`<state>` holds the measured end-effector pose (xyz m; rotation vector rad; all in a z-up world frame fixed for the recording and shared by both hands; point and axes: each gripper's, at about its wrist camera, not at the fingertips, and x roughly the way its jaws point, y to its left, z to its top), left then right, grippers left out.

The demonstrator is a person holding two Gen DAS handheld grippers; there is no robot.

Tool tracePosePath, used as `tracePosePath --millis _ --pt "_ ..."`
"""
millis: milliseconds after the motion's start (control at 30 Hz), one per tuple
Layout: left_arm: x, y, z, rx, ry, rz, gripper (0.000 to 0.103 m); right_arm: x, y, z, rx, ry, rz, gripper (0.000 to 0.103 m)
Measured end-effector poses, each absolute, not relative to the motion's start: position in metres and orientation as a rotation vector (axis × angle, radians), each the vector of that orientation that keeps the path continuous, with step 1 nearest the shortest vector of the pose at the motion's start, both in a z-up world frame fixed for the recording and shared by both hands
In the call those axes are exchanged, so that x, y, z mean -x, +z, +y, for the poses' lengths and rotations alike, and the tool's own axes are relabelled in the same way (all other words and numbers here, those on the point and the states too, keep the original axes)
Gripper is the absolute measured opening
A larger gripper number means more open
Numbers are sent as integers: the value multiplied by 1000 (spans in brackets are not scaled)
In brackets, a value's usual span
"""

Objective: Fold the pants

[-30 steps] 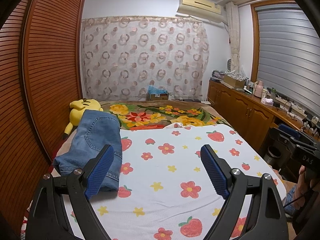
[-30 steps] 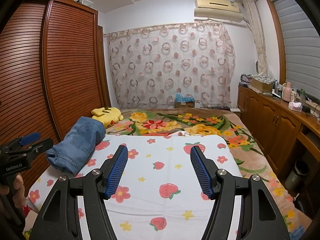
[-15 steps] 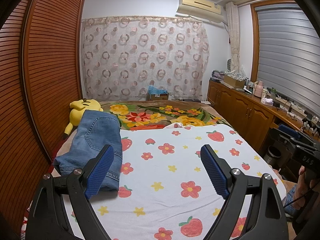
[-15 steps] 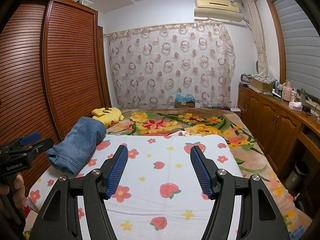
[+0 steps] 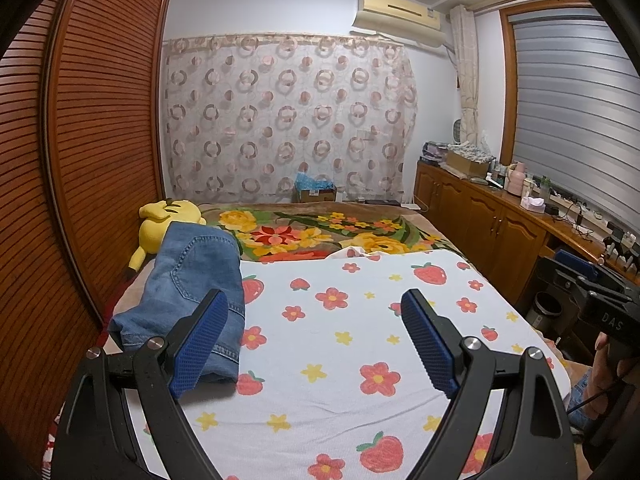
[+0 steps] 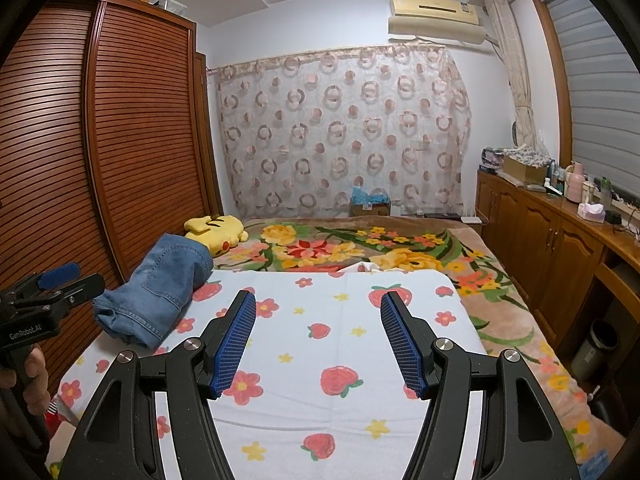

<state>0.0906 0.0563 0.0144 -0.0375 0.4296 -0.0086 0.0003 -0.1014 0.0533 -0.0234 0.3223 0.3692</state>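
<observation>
The left gripper's near finger (image 5: 200,344) hides part of the folded jeans (image 5: 192,280). The jeans cover the yellow plush toy's (image 5: 160,224) lower body.

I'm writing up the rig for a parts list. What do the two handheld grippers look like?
Both match: the left gripper and right gripper have black, open-framed arms with silver pivot bolts, each ending in a long blue pad with a fine grid texture. Seen side-on, the left body carries white "GenRobot.AI" lettering, the right one "DAS" and a thin black cable below. No sleeves show.

Even, soft indoor light, sharp focus throughout, strong fisheye bending at the edges and dark vignetted corners.
</observation>
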Motion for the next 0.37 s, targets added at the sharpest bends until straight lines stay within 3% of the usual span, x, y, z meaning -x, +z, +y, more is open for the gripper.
tracePosePath --millis 367 --pt "-91 14 56 37 -6 429 89 0 53 -101 25 368 321 67"
